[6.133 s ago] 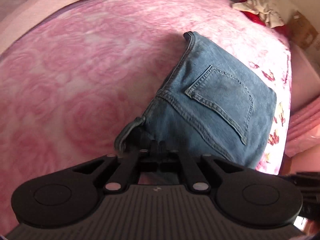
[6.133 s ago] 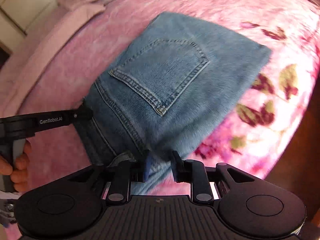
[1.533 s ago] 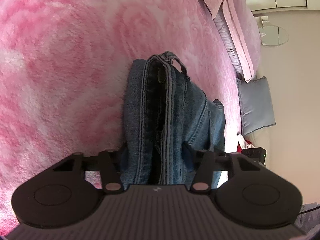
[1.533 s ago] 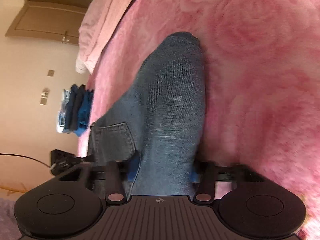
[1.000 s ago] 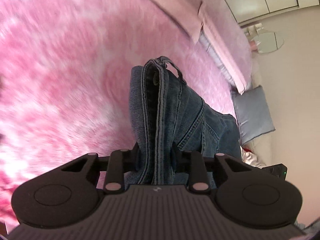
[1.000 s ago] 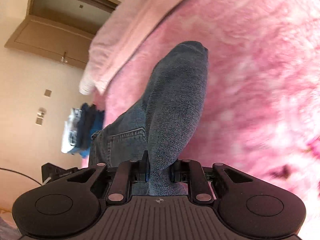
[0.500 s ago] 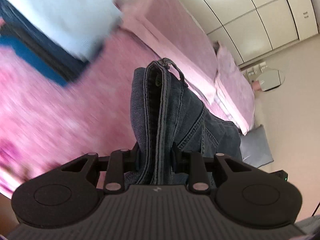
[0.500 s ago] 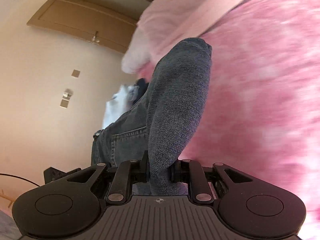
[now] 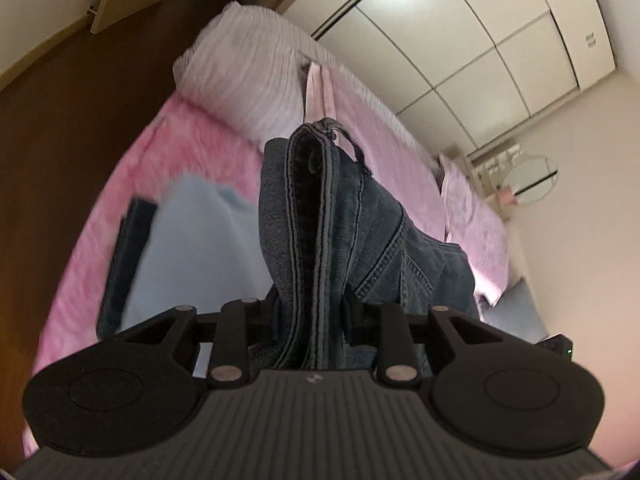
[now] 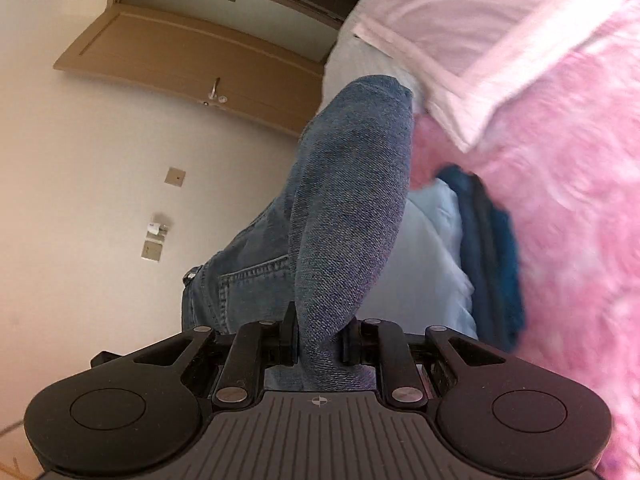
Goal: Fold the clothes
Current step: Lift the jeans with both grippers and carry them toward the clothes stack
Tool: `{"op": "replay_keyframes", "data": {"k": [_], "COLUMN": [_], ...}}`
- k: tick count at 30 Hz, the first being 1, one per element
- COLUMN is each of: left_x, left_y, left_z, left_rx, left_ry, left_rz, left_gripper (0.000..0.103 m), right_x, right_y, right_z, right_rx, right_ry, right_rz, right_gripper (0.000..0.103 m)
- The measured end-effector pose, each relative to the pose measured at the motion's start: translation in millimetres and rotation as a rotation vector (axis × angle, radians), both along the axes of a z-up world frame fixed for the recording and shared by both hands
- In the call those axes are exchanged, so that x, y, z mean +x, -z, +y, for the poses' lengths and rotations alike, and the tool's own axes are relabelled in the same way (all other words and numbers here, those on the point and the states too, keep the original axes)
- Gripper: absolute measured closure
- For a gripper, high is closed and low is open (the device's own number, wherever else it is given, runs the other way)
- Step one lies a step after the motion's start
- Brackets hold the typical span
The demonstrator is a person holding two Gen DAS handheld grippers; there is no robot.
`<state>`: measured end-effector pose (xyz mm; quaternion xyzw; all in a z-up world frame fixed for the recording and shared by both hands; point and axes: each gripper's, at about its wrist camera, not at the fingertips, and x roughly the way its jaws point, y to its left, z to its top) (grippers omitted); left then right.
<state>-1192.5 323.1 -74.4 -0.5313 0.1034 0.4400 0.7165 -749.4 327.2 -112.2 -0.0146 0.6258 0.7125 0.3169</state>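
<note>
The folded blue jeans (image 9: 316, 216) are lifted off the pink bed, held between both grippers. My left gripper (image 9: 310, 312) is shut on the waistband end, where the stitched band and a belt loop stand up between the fingers. My right gripper (image 10: 318, 340) is shut on the folded edge of the jeans (image 10: 348, 208); a back pocket shows to its left. A stack of folded clothes (image 9: 192, 248), light blue on top with dark denim under it, lies on the bed just beyond the jeans; it also shows in the right wrist view (image 10: 460, 256).
The pink fluffy blanket (image 10: 560, 208) covers the bed. A pale pink pillow (image 9: 248, 76) lies at the bed's end. Dark wood floor (image 9: 72, 92) lies past the bed edge on the left. A wooden door (image 10: 192, 56) and white wardrobe (image 9: 460, 40) are behind.
Both grippers have closed on the jeans, lifted them off the blanket and carried them across the bed. The stack of folded clothes now lies just beyond them.
</note>
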Motion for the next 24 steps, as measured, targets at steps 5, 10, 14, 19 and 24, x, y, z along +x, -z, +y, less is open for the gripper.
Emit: {"op": "replay_keyframes", "data": {"k": [5,10,14,19,24], "left_x": [-25,-39,-44,-40,-44], "left_y": [26,64,93,125,132], "left_z": [35,53,60,72,78], "left_rx": [-0.034,-0.103,-0.145,-0.179,-0.161], "left_ry": [-0.003,-0.004,-0.004,0.017,0.028], "left_rz": [-0.036,-0.055,-0.065,-0.016,0.046], "left_gripper": [0.08,0.08,0.08,0.073,0.059], "right_x": [-32,-45,-49,-57,-62], "right_y": [4,33,53,80,102], "right_z": [51,69,77,87,85], "right_rx": [-0.027,-0.102,-0.148,-0.172,-0.205], "right_ry": [0.01,0.006,0.007,0.005,0.051], "right_rz": [-0.019,-0.044,-0.07,-0.165,-0.284], "right_gripper": [0.086,0.086,0.085,0.084,0.066]}}
